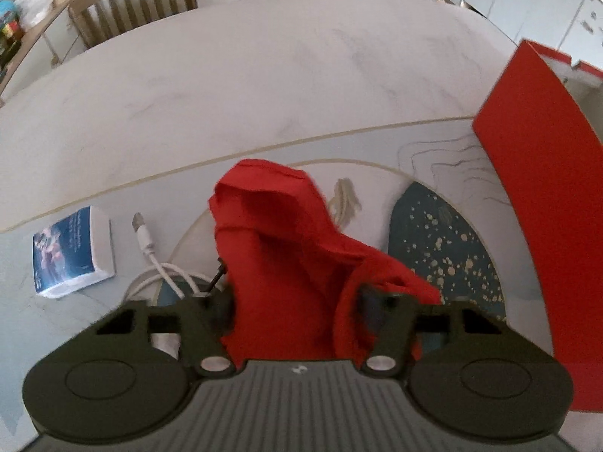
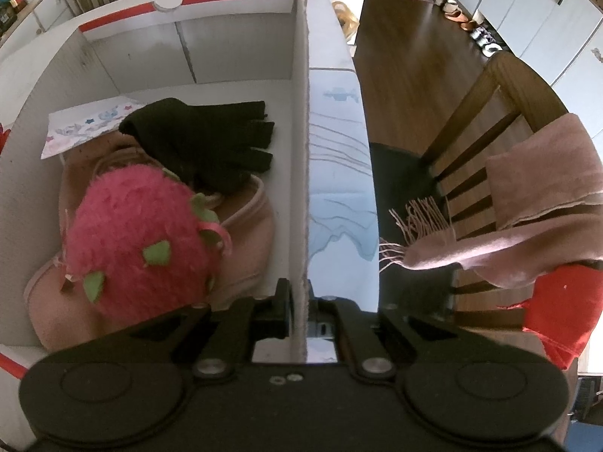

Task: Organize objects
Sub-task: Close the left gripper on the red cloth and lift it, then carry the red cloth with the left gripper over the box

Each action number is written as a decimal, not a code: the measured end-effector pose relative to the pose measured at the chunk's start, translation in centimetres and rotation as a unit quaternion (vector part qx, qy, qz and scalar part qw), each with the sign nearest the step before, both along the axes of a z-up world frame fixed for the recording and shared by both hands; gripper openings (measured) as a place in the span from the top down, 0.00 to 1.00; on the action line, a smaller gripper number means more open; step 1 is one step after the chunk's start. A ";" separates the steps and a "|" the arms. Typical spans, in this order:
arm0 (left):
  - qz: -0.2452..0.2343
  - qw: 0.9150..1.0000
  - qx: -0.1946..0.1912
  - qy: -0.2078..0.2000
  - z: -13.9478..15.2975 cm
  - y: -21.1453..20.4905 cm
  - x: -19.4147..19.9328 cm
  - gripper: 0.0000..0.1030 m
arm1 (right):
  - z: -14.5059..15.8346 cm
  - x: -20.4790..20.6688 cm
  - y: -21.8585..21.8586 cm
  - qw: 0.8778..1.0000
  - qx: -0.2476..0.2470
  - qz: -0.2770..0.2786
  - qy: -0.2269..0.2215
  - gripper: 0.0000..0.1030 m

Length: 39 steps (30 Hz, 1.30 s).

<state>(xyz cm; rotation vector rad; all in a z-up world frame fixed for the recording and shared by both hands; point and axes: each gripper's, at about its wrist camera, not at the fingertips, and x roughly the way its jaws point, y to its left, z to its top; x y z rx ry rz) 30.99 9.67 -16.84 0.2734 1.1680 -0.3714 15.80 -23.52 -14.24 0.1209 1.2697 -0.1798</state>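
While the left tool (image 1: 297, 301) pinches one crumpled red cloth (image 1: 279, 241) above the marble bench (image 1: 226, 86), left of the red-and-white cardboard box (image 2: 301, 150), the right tool (image 2: 299, 314) clamps that box's wall. This looks like the carrying step; next, swing the cloth rightward over the rim and release. Left of the box lie one blue booklet (image 1: 71, 252) and one white cable (image 1: 150, 248); inside sit one pink plush strawberry (image 2: 139, 233) and one black knit glove (image 2: 211, 139).

Glove (image 2: 211, 139) and plush toy (image 2: 139, 233) lie in the box (image 2: 241, 60)
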 end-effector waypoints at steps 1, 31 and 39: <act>-0.003 1.000 -0.005 -0.001 0.1 -0.1 0.0 0.64 | 0.0 0.0 0.0 1.000 -0.001 0.000 0.001 0.97; -0.007 0.985 -0.166 -0.053 15.4 2.7 -6.7 0.91 | 0.2 0.1 0.0 1.000 -0.002 0.009 0.003 0.98; -0.028 0.978 -0.201 -0.050 20.1 0.4 -7.2 0.91 | 0.2 0.0 0.1 1.000 -0.002 0.012 0.002 0.98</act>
